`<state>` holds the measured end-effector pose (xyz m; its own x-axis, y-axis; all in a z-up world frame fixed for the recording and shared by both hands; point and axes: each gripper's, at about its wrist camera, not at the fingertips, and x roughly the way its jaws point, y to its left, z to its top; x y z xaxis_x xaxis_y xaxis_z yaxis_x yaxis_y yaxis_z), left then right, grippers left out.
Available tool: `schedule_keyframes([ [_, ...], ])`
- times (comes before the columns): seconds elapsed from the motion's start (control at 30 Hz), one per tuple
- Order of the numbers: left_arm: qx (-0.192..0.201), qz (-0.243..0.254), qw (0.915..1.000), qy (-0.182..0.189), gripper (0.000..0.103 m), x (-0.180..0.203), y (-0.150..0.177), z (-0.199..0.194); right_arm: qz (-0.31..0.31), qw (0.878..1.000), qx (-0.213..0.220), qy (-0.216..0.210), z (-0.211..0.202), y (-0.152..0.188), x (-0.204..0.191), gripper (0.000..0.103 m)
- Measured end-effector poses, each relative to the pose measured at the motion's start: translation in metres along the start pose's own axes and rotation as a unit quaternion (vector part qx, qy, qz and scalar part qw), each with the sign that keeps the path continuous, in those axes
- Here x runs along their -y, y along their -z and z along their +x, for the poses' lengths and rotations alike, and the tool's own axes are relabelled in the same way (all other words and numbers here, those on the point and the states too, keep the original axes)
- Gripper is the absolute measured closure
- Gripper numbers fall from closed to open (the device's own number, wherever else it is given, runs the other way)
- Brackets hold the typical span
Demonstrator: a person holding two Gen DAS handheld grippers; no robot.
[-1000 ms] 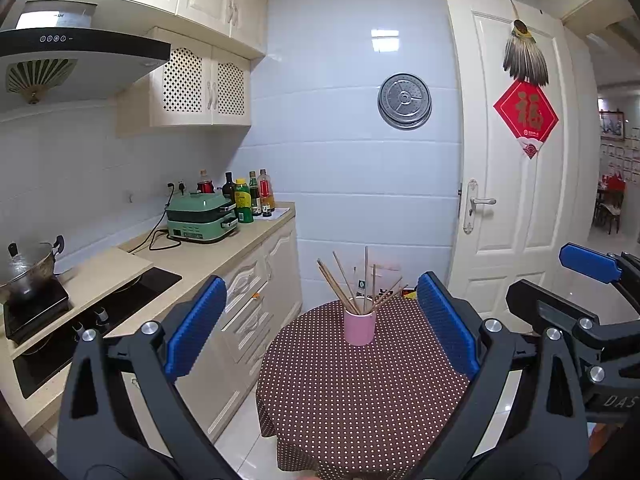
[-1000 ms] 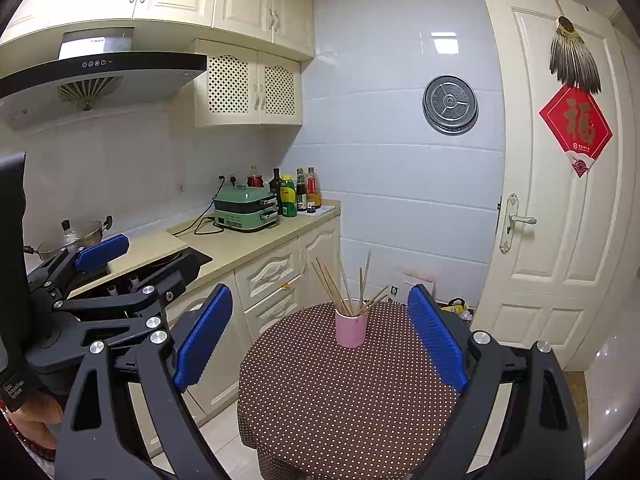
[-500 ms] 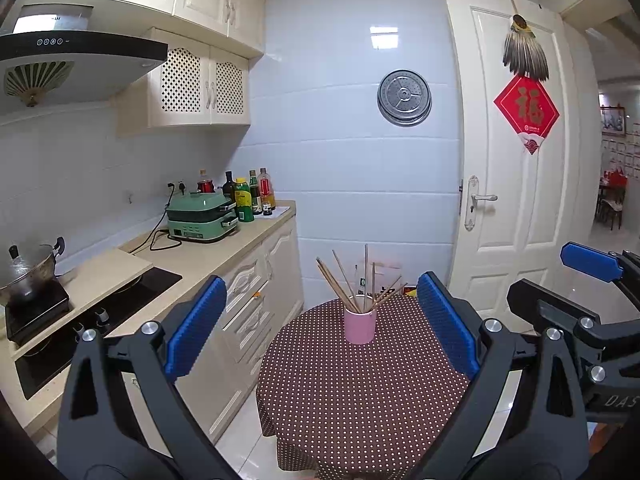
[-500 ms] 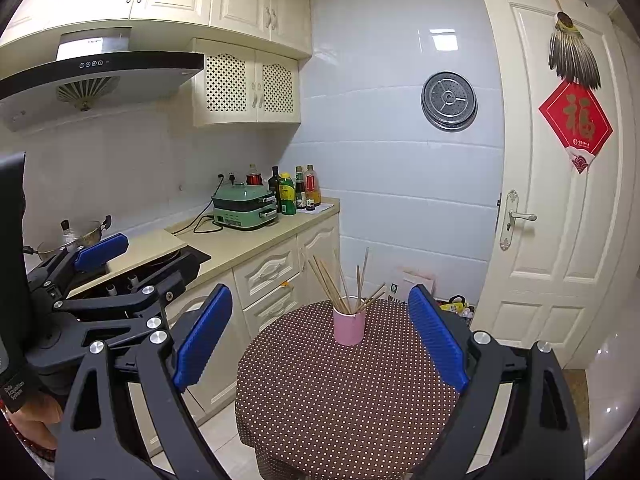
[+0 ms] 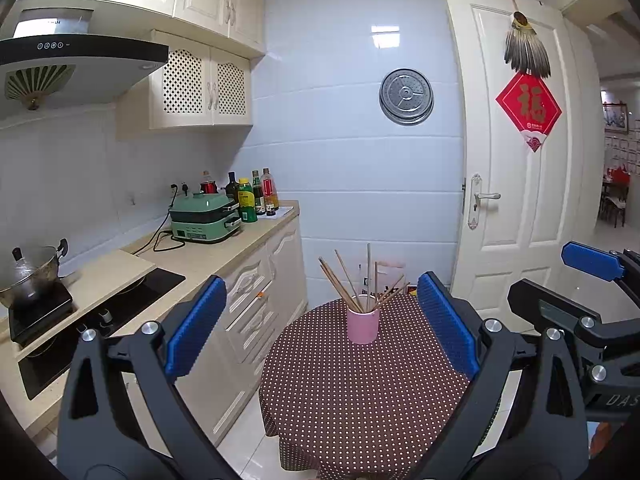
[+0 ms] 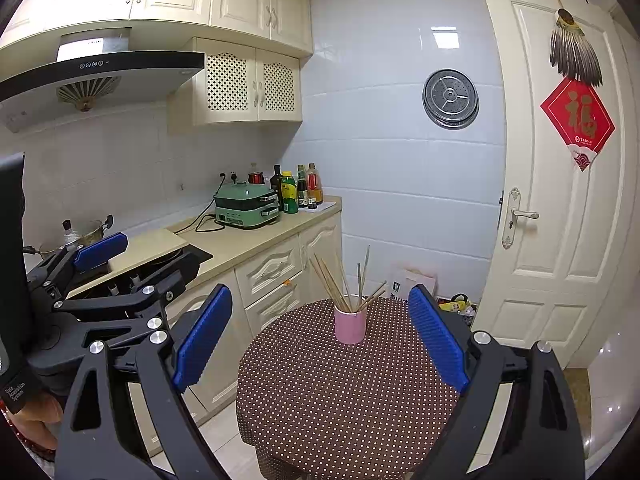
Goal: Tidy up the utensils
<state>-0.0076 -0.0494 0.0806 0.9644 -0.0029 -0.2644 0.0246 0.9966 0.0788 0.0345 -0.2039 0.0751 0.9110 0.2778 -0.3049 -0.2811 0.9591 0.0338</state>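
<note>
A pink cup (image 5: 363, 325) holding several wooden chopsticks (image 5: 342, 280) stands upright at the far side of a round table with a brown polka-dot cloth (image 5: 360, 392). It also shows in the right wrist view (image 6: 350, 325), with the chopsticks (image 6: 332, 282) fanned out. My left gripper (image 5: 322, 322) is open and empty, held well short of the table. My right gripper (image 6: 320, 332) is open and empty too. Each gripper shows at the edge of the other's view: the right one (image 5: 592, 261), the left one (image 6: 100, 246).
A kitchen counter (image 5: 208, 252) runs along the left with a green cooker (image 5: 204, 218), bottles (image 5: 256, 198), a black hob (image 5: 100, 312) and a pot (image 5: 30, 274). A white door (image 5: 516, 184) stands behind the table at the right. Tiled floor lies around the table.
Both views have shifted very slightly; the cup and table sit a touch higher in the frames. Both grippers stay open and empty.
</note>
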Motion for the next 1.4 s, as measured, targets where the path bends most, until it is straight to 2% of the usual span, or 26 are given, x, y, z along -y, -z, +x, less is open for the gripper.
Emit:
schedule_keyframes([
  [1.4, 0.002, 0.003, 1.0000, -0.003, 0.009, 0.0033, -0.0006, -0.0039, -0.001, 1.000, 0.002, -0.006, 0.0003, -0.0002, 0.0046, 0.017],
])
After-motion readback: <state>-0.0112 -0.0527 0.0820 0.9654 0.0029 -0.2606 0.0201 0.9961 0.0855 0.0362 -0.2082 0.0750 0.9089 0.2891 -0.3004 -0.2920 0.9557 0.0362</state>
